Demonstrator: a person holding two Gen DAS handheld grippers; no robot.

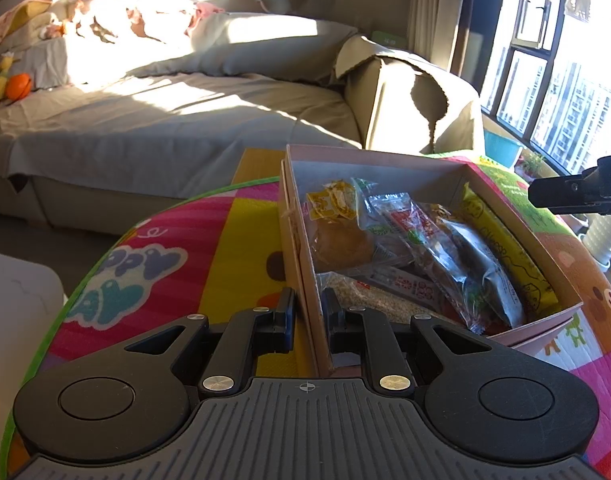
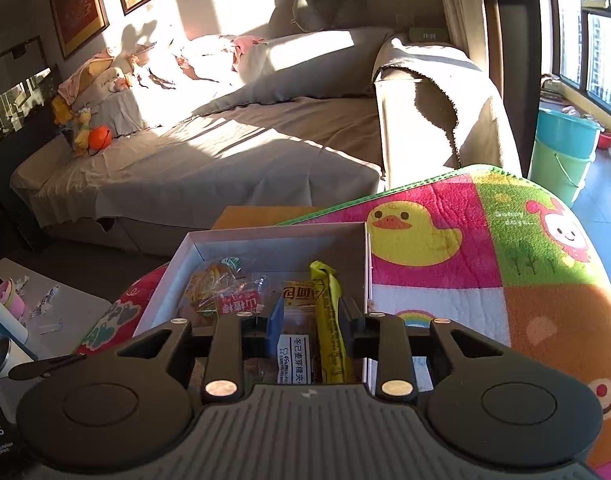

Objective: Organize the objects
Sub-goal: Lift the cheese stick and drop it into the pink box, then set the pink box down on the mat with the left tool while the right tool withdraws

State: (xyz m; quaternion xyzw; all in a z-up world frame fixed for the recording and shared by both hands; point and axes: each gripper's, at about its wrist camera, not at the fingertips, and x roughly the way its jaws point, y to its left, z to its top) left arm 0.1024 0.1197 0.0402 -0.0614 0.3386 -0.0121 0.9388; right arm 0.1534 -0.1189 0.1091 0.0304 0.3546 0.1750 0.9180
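The left gripper (image 1: 308,312) clamps the near wall of the snack-filled box (image 1: 369,160) on the play mat (image 2: 485,280); the right gripper (image 2: 313,320) hangs open, empty, above the yellow packet (image 2: 331,320), apparently just released. Next, likely fetching another item.

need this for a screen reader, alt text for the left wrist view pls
The left gripper clamps the near left wall of a pink cardboard box full of wrapped snacks, on a colourful play mat. A sunlit sofa lies behind.

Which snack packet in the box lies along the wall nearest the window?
The long yellow packet, lying against the box wall on the window side; the other packets lie further in.
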